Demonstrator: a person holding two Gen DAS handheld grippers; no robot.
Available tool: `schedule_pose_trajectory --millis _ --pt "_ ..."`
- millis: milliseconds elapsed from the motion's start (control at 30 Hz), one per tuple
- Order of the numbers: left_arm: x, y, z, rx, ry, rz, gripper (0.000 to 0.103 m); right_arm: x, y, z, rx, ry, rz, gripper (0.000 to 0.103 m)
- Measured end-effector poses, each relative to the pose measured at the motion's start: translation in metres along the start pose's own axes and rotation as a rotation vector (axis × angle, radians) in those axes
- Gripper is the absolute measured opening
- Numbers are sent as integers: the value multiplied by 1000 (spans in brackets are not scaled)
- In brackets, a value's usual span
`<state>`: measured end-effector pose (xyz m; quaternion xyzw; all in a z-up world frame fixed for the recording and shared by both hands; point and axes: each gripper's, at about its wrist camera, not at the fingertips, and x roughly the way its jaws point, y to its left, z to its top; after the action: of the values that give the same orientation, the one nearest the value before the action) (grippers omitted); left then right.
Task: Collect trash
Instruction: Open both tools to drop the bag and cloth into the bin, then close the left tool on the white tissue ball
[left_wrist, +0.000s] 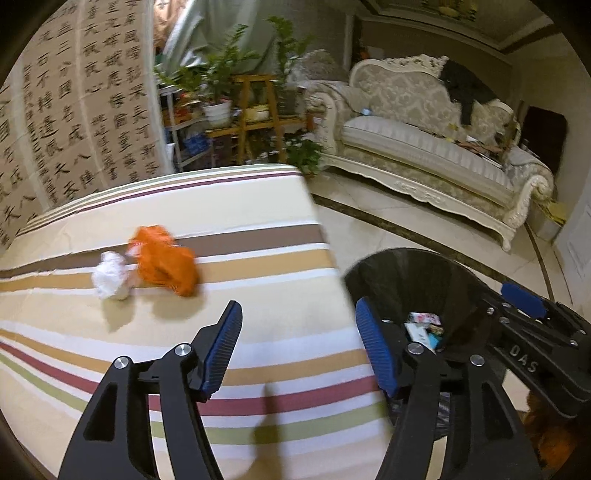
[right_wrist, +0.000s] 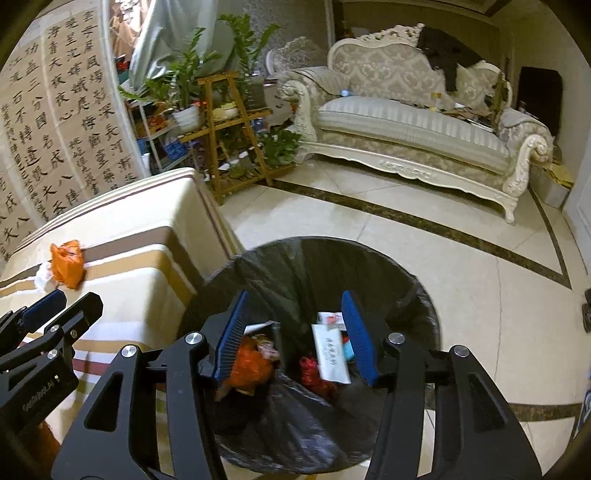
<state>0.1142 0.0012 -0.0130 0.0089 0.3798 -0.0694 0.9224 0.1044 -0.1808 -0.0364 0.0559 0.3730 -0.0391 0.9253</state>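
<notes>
So both my grippers were empty at that point. The left gripper (left_wrist: 297, 341) had its jaws spread with nothing between them, hanging over the near corner of the striped desk (left_wrist: 258, 373). The right gripper (right_wrist: 295, 332) was parked right over the trash bin (right_wrist: 421, 295), jaws also spread and pinching nothing, though in its own camera the orange wrapper (right_wrist: 249, 363) down in the bin looked close against the left pad. Hard to say if it was actually touching.

Two bits were left on the desk: a crumpled orange bag (left_wrist: 164, 260) and a white paper ball (left_wrist: 110, 275), lying right beside each other on the brown stripe. They looked to be touching, or close to it. Both sat ahead of the left jaws and off to the left, well apart from the pads, with the bin on the opposite side.

My take on doing the next grab right: go for the orange bag with the left, since it's nearer that side. Keep the jaws wide on the way in, come down over the bulk of it instead of an edge, and squeeze firmly because thin plastic slips. Watch you don't knock the paper ball off the desk while closing.
</notes>
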Motion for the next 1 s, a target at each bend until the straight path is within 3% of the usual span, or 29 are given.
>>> schedule_pose_trajectory --millis 467,767,867,1000 --pt "14 115 7 -149 21 215 63 14 102 16 -139 26 162 51" --pt "33 137 14 -149 63 201 63 23 158 22 -217 47 241 51" --pt "37 138 13 -137 77 185 42 27 170 23 -236 57 253 51" --pt "35 139 10 -112 70 175 35 30 184 22 -257 67 272 51"
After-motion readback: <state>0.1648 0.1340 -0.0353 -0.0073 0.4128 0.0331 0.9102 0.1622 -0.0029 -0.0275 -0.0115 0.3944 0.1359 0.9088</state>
